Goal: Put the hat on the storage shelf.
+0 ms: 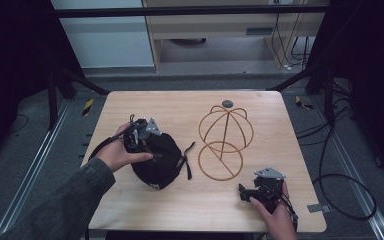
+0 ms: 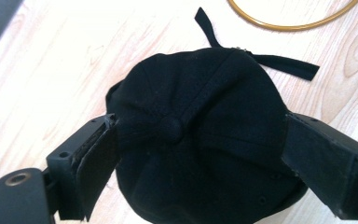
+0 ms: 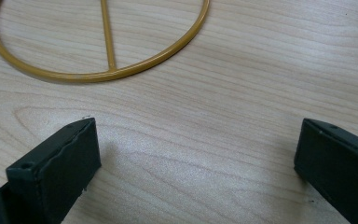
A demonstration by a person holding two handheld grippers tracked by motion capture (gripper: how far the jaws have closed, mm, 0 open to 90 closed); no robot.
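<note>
a light wooden table (image 1: 180,107) seen from above, with a person's forearms coming in from the bottom edge. on the left half of the table lies a black fabric baseball cap (image 1: 160,160), crown up, its two loose back straps trailing toward the middle of the table. the left gripper (image 1: 142,137), held in the person's left hand (image 1: 120,152), sits over the cap; in the left gripper view its two black jaws stand wide apart on either side of the cap's crown (image 2: 200,140), with the pads touching or very nearly touching the fabric, and the round button on top of the cap lies between them. just to the right of the cap stands a golden-yellow wire hat stand (image 1: 225,137), a round base ring with a dome of curved ribs rising behind it; one strap end lies near the ring. the right gripper (image 1: 252,192), held in the person's right hand (image 1: 275,215), rests low near the table's front right corner, apart from the stand. in the right gripper view its jaws are spread wide over bare wood with nothing between them, and the front arc of the stand's ring (image 3: 98,74) lies ahead of them.
</note>
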